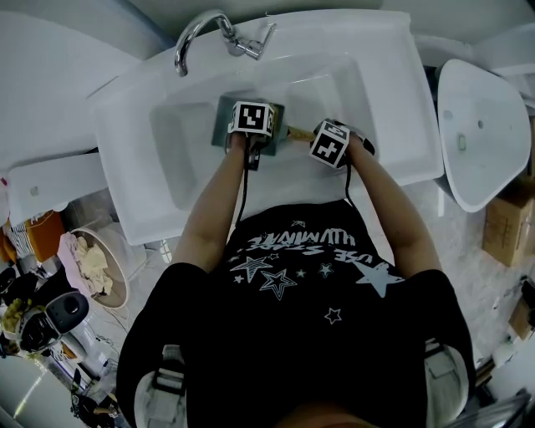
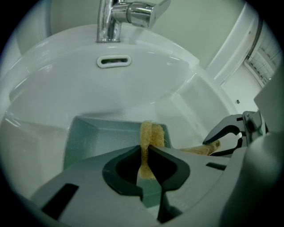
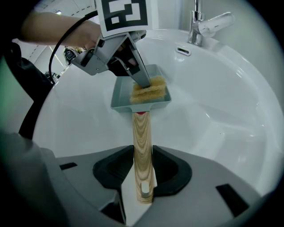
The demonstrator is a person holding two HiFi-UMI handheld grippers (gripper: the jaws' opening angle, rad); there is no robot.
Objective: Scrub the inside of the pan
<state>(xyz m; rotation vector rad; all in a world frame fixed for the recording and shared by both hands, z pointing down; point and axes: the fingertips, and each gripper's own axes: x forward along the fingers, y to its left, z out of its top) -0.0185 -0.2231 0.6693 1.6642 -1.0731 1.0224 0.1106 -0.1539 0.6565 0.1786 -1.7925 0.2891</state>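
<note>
The stiff, probably light pan [image 3: 120, 95] handles best by its wooden handle [image 3: 142, 133], clamped in the right gripper [image 3: 143, 155]; the left gripper [image 2: 148, 150] pinches the soft scrub pad [image 2: 152, 133].

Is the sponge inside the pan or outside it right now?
Inside. The sponge, pinched by the left gripper, lies within the walls of the pan.

The person's black short-sleeved cotton T-shirt [image 1: 292, 351] carries white block lettering [image 1: 311, 242] among white printed stars. It stands upside down in the head view, and the words cannot be read with certainty. The cube on the left gripper [image 3: 147, 83] bears a black-and-white square code marker [image 3: 123, 12] without letters. The cube on the right gripper [image 3: 143, 153] bears a like marker [image 1: 329, 144].
</note>
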